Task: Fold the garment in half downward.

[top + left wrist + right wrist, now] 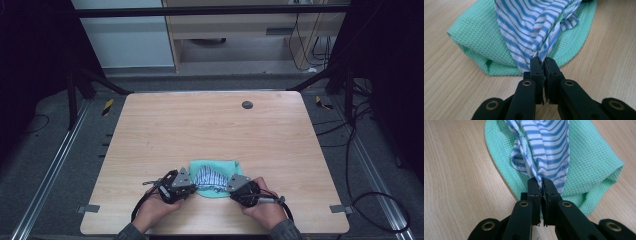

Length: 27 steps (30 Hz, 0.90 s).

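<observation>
A blue-and-white striped cloth [210, 178] lies on top of a folded green waffle-weave towel [217, 166] near the table's front edge. My left gripper [192, 186] is shut on the striped cloth's left end, with the fabric [529, 30] bunched between its jaws [542, 62]. At the other side my right gripper [231, 187] is shut on the striped cloth's right end [546, 147], pinched at the jaw tips [541, 182]. The green towel [474, 35] [594, 162] spreads under the cloth in both gripper views.
The wooden table [210, 125] has a small dark round cap [247, 104] near its far edge. Metal brackets [88, 208] [340, 208] sit at the front corners. Cables trail on the floor at the right [370, 200].
</observation>
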Tool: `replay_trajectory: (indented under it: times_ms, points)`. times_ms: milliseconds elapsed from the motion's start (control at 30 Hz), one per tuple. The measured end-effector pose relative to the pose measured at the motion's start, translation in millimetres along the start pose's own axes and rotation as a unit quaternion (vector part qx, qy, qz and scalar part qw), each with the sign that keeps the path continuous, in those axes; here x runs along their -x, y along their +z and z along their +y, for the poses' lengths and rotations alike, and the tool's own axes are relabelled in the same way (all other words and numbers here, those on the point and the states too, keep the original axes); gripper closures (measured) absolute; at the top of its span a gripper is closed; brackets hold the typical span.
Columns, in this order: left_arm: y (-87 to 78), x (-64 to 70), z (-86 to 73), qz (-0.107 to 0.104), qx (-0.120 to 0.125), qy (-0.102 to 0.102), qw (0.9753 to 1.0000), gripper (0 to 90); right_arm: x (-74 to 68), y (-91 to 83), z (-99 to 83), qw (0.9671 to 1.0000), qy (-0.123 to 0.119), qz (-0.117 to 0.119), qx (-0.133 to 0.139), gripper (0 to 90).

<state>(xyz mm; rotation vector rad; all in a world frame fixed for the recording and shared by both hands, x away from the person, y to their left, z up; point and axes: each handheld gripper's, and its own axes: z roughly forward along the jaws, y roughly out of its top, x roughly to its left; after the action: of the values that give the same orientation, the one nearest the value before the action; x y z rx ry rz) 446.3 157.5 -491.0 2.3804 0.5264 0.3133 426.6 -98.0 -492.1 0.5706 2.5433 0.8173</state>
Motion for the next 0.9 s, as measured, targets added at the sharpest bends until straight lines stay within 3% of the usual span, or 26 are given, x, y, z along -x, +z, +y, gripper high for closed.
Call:
replay_trajectory:
  times_ms: [267,300,400,433,467,500,533,633,667,733,767,800,833,867,900]
  points:
    - [-0.8,6.9,1.8,-0.005,0.004,-0.001,1.0000,83.4,-0.7,-4.9,-4.1,1.0000,0.006,0.001,0.001,84.7]
    - [-3.4,9.5,2.4,0.006,0.017,-0.011,0.9998,77.4,-0.9,-7.0,-5.8,0.9999,0.008,0.004,0.005,77.4]
    - [-11.0,11.5,3.0,0.013,0.039,-0.031,0.9987,49.6,-1.1,-13.6,-8.3,0.9997,0.022,0.001,0.013,60.0]
    - [-11.0,11.5,3.0,0.013,0.039,-0.031,0.9987,43.8,-1.1,-13.6,-8.3,0.9997,0.022,0.001,0.013,60.0]
    - [-13.8,11.8,2.9,0.014,0.045,-0.034,0.9983,39.8,-0.7,-18.4,-10.1,0.9994,0.030,0.001,0.018,50.4]
    - [-18.0,12.3,2.7,0.013,0.057,-0.038,0.9976,39.8,-0.7,-18.4,-10.1,0.9994,0.030,0.001,0.018,50.4]
    - [-21.1,12.5,3.1,0.010,0.062,-0.043,0.9971,32.1,-0.7,-24.6,-13.1,0.9991,0.034,-0.007,0.026,40.9]
    - [-29.0,13.5,4.6,0.009,0.075,-0.045,0.9961,28.6,0.5,-29.7,-15.6,0.9988,0.039,-0.014,0.026,33.5]
    - [-31.2,11.0,5.1,0.018,0.077,-0.048,0.9957,24.8,3.4,-34.0,-18.1,0.9982,0.046,-0.026,0.028,27.9]
    - [-31.3,8.1,4.8,0.027,0.075,-0.051,0.9955,20.2,5.7,-35.6,-19.4,0.9976,0.055,-0.032,0.028,25.5]
    - [-31.0,3.9,4.2,0.036,0.069,-0.054,0.9955,17.9,12.4,-38.7,-22.7,0.9954,0.076,-0.047,0.034,21.5]
    - [-30.9,-1.2,3.0,0.041,0.067,-0.064,0.9948,17.9,12.4,-38.7,-22.7,0.9954,0.076,-0.047,0.034,21.5]
    - [-31.3,-6.6,1.2,0.047,0.069,-0.075,0.9937,16.0,16.7,-39.6,-24.7,0.9938,0.092,-0.052,0.033,19.3]
    - [-31.4,-10.9,-0.3,0.053,0.070,-0.081,0.9929,13.3,24.9,-40.5,-29.2,0.9902,0.116,-0.069,0.036,17.0]
    - [-31.8,-25.0,-5.9,0.079,0.060,-0.098,0.9902,11.9,31.3,-40.9,-33.5,0.9867,0.136,-0.079,0.039,15.9]
